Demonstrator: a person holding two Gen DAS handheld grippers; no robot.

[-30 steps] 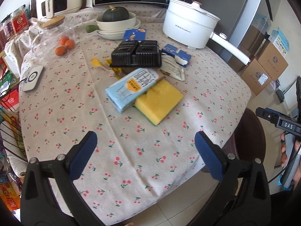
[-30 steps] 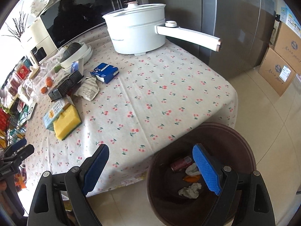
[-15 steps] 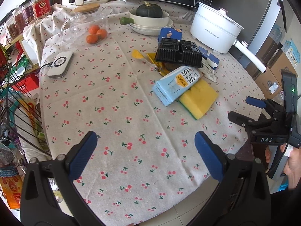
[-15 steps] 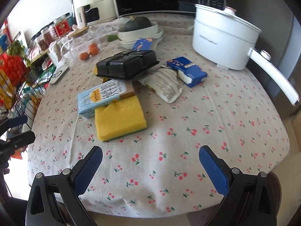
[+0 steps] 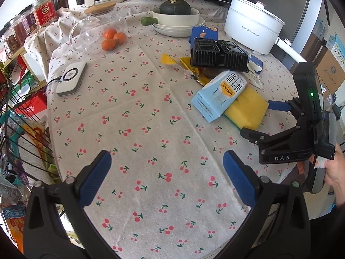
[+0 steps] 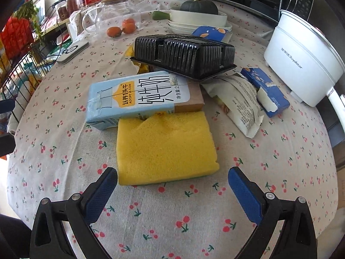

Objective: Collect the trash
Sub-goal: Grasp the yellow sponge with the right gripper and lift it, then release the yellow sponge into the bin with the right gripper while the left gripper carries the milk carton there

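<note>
A heap of trash lies on the cherry-print tablecloth [image 6: 280,151]: a yellow sponge [image 6: 163,146], a light blue milk carton [image 6: 133,99], a black plastic tray [image 6: 185,54], a white wrapper [image 6: 239,101], a torn blue box [image 6: 265,90] and a yellow wrapper [image 5: 183,64]. My right gripper [image 6: 172,183] is open and empty, just in front of the sponge; it also shows in the left wrist view [image 5: 262,119]. My left gripper [image 5: 167,168] is open and empty over bare cloth, left of the heap. The sponge [image 5: 245,110] and carton [image 5: 220,96] show there too.
A white electric pot [image 6: 301,69] stands at the right. A bowl with a dark squash [image 6: 198,10] and a glass jar with oranges [image 6: 120,21] stand at the back. A white device [image 5: 71,77] lies at the left. Wire shelves [image 5: 19,133] stand off the left edge.
My right gripper has swung from above the brown bin over the table and closed in on the sponge. My left gripper has moved left and farther over the table.
</note>
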